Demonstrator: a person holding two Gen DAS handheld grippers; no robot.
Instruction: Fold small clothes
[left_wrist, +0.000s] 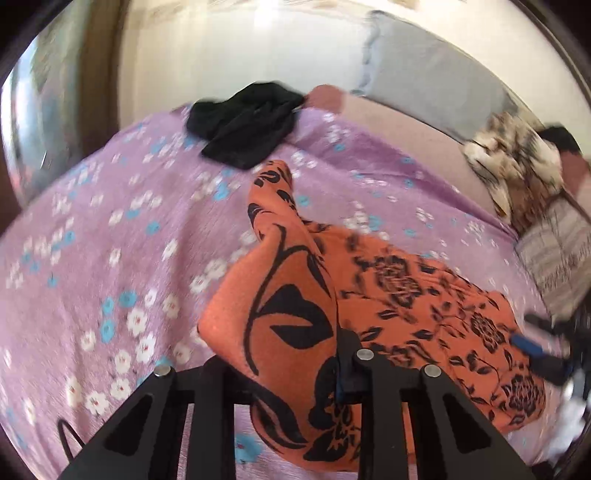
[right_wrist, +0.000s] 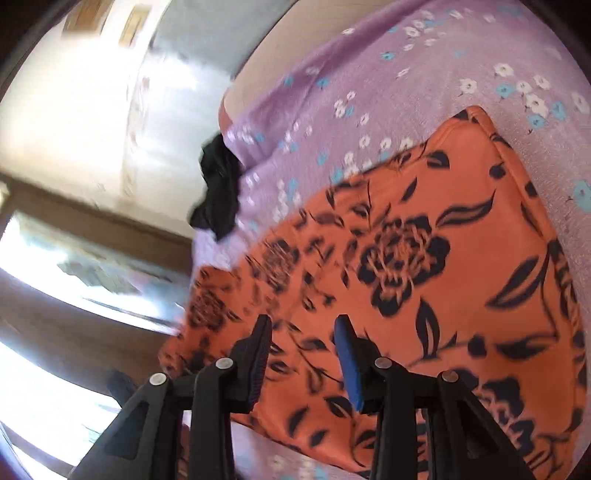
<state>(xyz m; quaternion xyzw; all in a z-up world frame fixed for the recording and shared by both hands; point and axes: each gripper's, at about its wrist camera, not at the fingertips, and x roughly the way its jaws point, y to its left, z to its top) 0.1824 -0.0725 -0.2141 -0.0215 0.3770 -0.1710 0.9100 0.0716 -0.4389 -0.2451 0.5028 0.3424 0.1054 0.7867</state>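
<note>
I am looking into a bedroom in somebody's home: nearly everything I see lies on a bed covered with a lilac bedspread (left_wrist: 110, 229) printed with small white and blue flowers. At the far end of the bedspread a grey pillow (left_wrist: 424, 81) leans against a pale wall (left_wrist: 221, 55), loose clothes lie about on it, namely a crumpled black garment (left_wrist: 243, 122) near its far edge and an orange floral garment (right_wrist: 424, 258) spread over its middle. Beyond the bedspread's edge, in the right wrist view, bright daylight comes through a window (right_wrist: 92, 266) with a brown frame.
</note>
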